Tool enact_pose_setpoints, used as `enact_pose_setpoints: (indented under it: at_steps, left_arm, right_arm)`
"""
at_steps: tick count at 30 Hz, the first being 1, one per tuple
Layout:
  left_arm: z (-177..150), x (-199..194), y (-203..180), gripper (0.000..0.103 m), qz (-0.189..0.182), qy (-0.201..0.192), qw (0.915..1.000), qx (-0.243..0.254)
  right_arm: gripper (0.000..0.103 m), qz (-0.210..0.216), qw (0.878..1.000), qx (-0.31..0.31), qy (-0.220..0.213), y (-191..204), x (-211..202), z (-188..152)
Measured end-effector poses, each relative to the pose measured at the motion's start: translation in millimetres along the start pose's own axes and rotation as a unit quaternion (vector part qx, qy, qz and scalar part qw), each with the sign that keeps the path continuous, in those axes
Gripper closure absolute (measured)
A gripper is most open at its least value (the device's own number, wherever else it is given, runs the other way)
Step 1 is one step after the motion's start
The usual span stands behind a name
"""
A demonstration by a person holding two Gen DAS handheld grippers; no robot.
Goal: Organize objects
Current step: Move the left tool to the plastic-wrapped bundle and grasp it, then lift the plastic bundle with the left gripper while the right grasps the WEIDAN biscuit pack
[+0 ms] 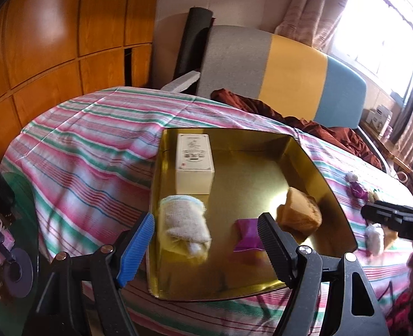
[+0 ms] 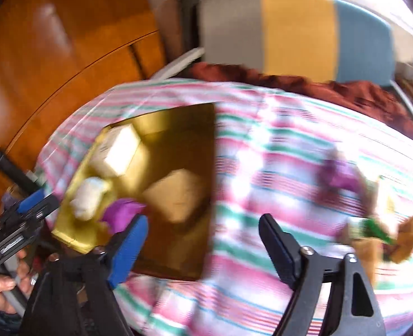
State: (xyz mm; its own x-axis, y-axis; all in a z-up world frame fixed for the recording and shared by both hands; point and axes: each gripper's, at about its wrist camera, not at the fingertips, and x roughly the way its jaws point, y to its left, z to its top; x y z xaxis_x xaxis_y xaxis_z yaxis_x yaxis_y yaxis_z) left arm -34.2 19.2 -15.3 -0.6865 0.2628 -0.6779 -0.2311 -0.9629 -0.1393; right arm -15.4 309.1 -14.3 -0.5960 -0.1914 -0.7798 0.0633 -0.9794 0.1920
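Note:
A gold tray (image 1: 312,165) lies on the striped bedspread (image 1: 88,145). In it are a cream box (image 1: 195,162), a rolled white cloth (image 1: 185,221), a purple packet (image 1: 248,233) and a tan bun-like lump (image 1: 300,212). My left gripper (image 1: 206,243) is open and empty over the tray's near edge. My right gripper (image 2: 203,240) is open and empty above the bedspread (image 2: 262,168), right of the tray (image 2: 184,117). It also shows at the right edge of the left wrist view (image 1: 396,218). Loose items, purple (image 2: 343,176) and green-brown (image 2: 382,238), lie to its right, blurred.
A grey, yellow and blue headboard (image 1: 284,72) stands behind the bed, with a dark red blanket (image 1: 304,120) below it. Wooden cupboards (image 1: 52,36) are at the left. Small wrapped items (image 1: 356,184) lie on the bedspread right of the tray.

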Motion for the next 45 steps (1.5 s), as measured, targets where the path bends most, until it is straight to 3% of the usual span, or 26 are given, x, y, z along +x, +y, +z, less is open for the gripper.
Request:
enact_pose_setpoints:
  at_steps: [7,13,18,20,23,26,35,38,41,45]
  left_arm:
    - [9.8,-9.7,-58.7,0.026,-0.074,-0.002,0.9945,0.075]
    - [7.7,-17.8,-143.1,0.026,-0.162,0.005,0.972,0.171]
    - [-3.0,-11.6,-217.5,0.027,-0.228,0.031,0.9447,0.234]
    - [-10.5,-3.9,-241.2,0.029,-0.247,0.044,0.9353,0.249]
    - [-25.1,14.6,-271.9,0.041,-0.262,0.08,0.923,0.27]
    - [-39.5,33.9,-291.9,0.052,-0.26,0.109,0.9154,0.287]
    - [-53.0,85.0,-317.9,0.055,-0.249,0.146,0.9139,0.285]
    - [-53.1,98.5,-327.1,0.055,-0.255,0.155,0.9106,0.286]
    - [-58.6,115.8,-332.1,0.065,-0.25,0.171,0.9087,0.287]
    - [-63.1,111.8,-322.6,0.067,-0.258,0.156,0.9106,0.283]
  right_arm:
    - [0.019,-0.095,0.992,0.078,-0.024,-107.1,-41.4,3.4]
    - [0.019,-0.153,0.973,0.162,-0.058,-194.4,-65.8,-8.5]
    - [0.019,-0.122,0.936,0.317,-0.089,-259.2,-77.5,-41.2]
    - [0.019,-0.117,0.922,0.351,-0.114,-271.7,-87.5,-48.6]
    - [0.018,-0.101,0.913,0.38,-0.112,-281.5,-88.7,-55.1]
    - [0.018,-0.094,0.917,0.372,-0.11,-279.6,-86.9,-52.0]
    - [0.018,-0.08,0.928,0.35,-0.101,-274.0,-80.2,-46.6]
    - [0.018,-0.081,0.926,0.355,-0.101,-275.6,-80.4,-48.1]
    - [0.018,-0.085,0.921,0.365,-0.102,-279.7,-80.9,-50.0]
    - [0.018,-0.088,0.914,0.385,-0.093,-288.0,-77.6,-53.8]
